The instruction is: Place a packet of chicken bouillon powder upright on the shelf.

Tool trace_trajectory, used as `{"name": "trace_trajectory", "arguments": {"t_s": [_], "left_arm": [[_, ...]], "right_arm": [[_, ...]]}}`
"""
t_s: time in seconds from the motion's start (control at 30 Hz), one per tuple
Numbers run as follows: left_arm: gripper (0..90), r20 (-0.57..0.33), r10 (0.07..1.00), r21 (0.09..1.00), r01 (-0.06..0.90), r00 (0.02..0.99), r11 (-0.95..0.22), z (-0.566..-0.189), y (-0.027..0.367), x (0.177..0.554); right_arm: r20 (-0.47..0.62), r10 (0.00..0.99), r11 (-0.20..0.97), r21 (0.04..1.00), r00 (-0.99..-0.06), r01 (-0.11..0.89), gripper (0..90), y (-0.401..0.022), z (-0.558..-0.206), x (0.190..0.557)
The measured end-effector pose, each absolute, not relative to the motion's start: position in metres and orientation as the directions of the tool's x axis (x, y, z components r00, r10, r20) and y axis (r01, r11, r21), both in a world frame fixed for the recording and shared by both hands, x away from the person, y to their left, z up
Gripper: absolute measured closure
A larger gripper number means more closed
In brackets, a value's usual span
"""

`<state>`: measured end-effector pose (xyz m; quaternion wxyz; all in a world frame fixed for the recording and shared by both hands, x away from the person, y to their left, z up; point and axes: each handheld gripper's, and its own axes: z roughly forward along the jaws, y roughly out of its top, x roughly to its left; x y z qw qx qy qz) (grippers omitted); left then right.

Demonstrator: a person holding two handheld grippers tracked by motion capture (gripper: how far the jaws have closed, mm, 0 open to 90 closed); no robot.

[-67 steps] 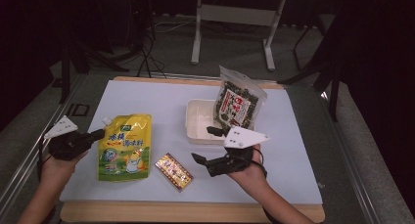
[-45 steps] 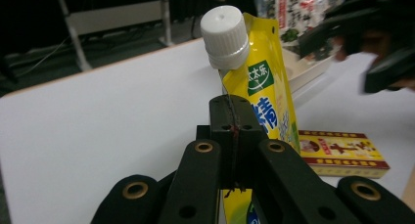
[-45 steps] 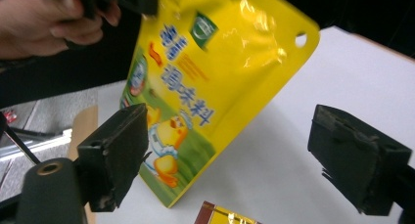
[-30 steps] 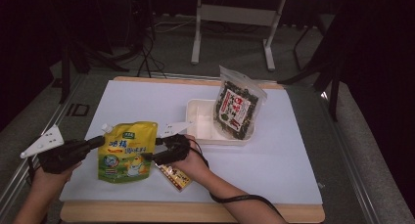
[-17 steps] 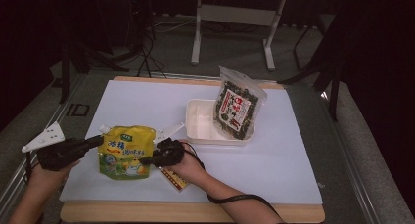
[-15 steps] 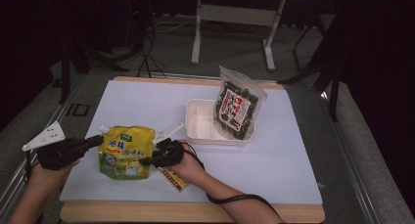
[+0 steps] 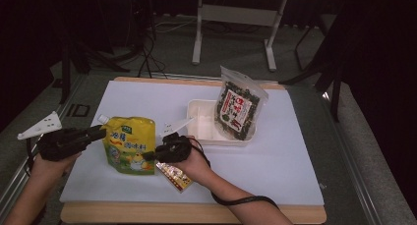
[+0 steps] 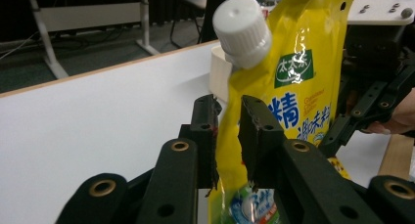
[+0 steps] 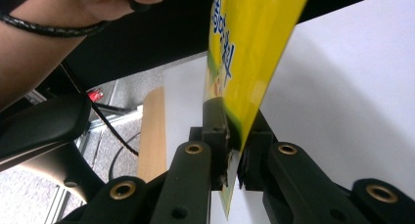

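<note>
Light falls from above onto the white table (image 7: 295, 151), bright and even, while the room behind it sinks into near black. Beside the left gripper (image 8: 227, 121) the yellow pouch (image 8: 298, 82) carries small glare spots (its cap slightly soft). Close to the right gripper (image 9: 232, 131), the pouch blurs, and the jaws stay dark, underlit.

I count one yellow spouted pouch (image 7: 130, 149) with one white screw cap (image 8: 242, 31). One seaweed snack bag (image 7: 239, 108) stands in one white tray (image 7: 198, 121). One small flat snack packet (image 7: 175, 175) lies near the table's front edge. One white mat (image 7: 275, 161) covers my one table (image 7: 147, 214). I hold two claws: my left gripper (image 7: 96, 133) and my right gripper (image 7: 149, 156).
</note>
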<state>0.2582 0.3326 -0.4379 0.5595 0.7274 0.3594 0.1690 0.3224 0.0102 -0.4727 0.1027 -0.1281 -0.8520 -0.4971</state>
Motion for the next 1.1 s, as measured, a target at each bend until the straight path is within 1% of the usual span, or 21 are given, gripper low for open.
{"name": "trace_trajectory", "arguments": {"t_s": [0.03, 0.13, 0.2, 0.23, 0.3, 0.37, 0.5, 0.57, 0.63, 0.73, 0.77, 0.83, 0.87, 0.9, 0.93, 1.0, 1.03, 1.1], "left_arm": [[72.6, -0.162, 0.708, 0.936, 0.334, 0.687, -0.11, -0.438, 0.332, 0.26], [72.4, -0.165, 0.696, 0.934, 0.338, 0.699, -0.118, -0.438, 0.326, 0.264], [69.8, -0.174, 0.682, 0.932, 0.342, 0.711, -0.118, -0.437, 0.321, 0.268], [72.8, -0.17, 0.679, 0.932, 0.34, 0.714, -0.125, -0.437, 0.319, 0.269], [75.5, -0.161, 0.674, 0.933, 0.335, 0.721, -0.134, -0.435, 0.314, 0.271], [74.4, -0.164, 0.664, 0.937, 0.326, 0.73, -0.127, -0.433, 0.31, 0.273], [61.5, -0.163, 0.657, 0.941, 0.317, 0.736, -0.121, -0.429, 0.304, 0.277], [53.5, -0.167, 0.658, 0.94, 0.32, 0.734, -0.118, -0.427, 0.301, 0.279], [49.2, -0.162, 0.661, 0.944, 0.311, 0.733, -0.113, -0.426, 0.297, 0.281], [37.6, -0.158, 0.673, 0.943, 0.312, 0.723, -0.114, -0.426, 0.294, 0.281], [37.6, -0.158, 0.674, 0.944, 0.311, 0.722, -0.112, -0.427, 0.293, 0.281], [26.3, -0.163, 0.694, 0.945, 0.312, 0.702, -0.094, -0.43, 0.291, 0.28], [17.8, -0.169, 0.7, 0.944, 0.318, 0.694, -0.088, -0.433, 0.289, 0.28], [17.8, -0.166, 0.706, 0.944, 0.319, 0.688, -0.089, -0.434, 0.288, 0.28], [14.6, -0.154, 0.724, 0.943, 0.319, 0.672, -0.095, -0.438, 0.285, 0.279], [12.6, -0.143, 0.734, 0.943, 0.317, 0.664, -0.104, -0.443, 0.281, 0.279], [8.9, -0.139, 0.736, 0.942, 0.319, 0.662, -0.109, -0.446, 0.278, 0.278], [0.7, -0.103, 0.749, 0.935, 0.321, 0.654, -0.151, -0.45, 0.271, 0.277]], "right_arm": [[0.303, 0.12, 0.467, 0.823, -0.945, 0.323, 84.3, 0.008, -0.471, 0.322], [0.303, 0.127, 0.455, 0.828, -0.944, 0.327, 84.4, -0.001, -0.467, 0.323], [0.285, 0.133, 0.454, 0.833, -0.949, 0.314, 84.5, -0.006, -0.463, 0.323], [0.283, 0.14, 0.448, 0.836, -0.949, 0.316, 84.5, -0.01, -0.461, 0.324], [0.271, 0.149, 0.446, 0.84, -0.951, 0.309, 84.5, -0.014, -0.459, 0.324], [0.268, 0.159, 0.437, 0.844, -0.95, 0.311, 84.5, -0.02, -0.457, 0.325], [0.247, 0.181, 0.413, 0.859, -0.952, 0.301, 84.5, -0.034, -0.448, 0.326], [0.24, 0.194, 0.396, 0.868, -0.951, 0.3, 84.5, -0.042, -0.443, 0.327], [0.228, 0.206, 0.383, 0.876, -0.951, 0.293, 84.5, -0.049, -0.437, 0.328], [0.217, 0.227, 0.37, 0.883, -0.949, 0.29, 84.5, -0.058, -0.431, 0.329], [0.217, 0.241, 0.357, 0.887, -0.946, 0.294, 84.5, -0.064, -0.427, 0.331], [0.211, 0.273, 0.34, 0.891, -0.938, 0.3, 84.5, -0.073, -0.421, 0.332], [0.211, 0.295, 0.329, 0.893, -0.932, 0.306, 84.5, -0.078, -0.418, 0.333], [0.199, 0.324, 0.321, 0.897, -0.925, 0.305, 84.5, -0.083, -0.414, 0.333], [0.192, 0.34, 0.316, 0.899, -0.921, 0.304, 84.4, -0.086, -0.411, 0.334], [0.172, 0.398, 0.299, 0.904, -0.901, 0.305, 84.5, -0.095, -0.405, 0.334], [0.163, 0.423, 0.295, 0.905, -0.891, 0.305, 84.4, -0.098, -0.403, 0.335], [0.145, 0.473, 0.286, 0.908, -0.869, 0.307, 84.5, -0.104, -0.4, 0.335]]}}
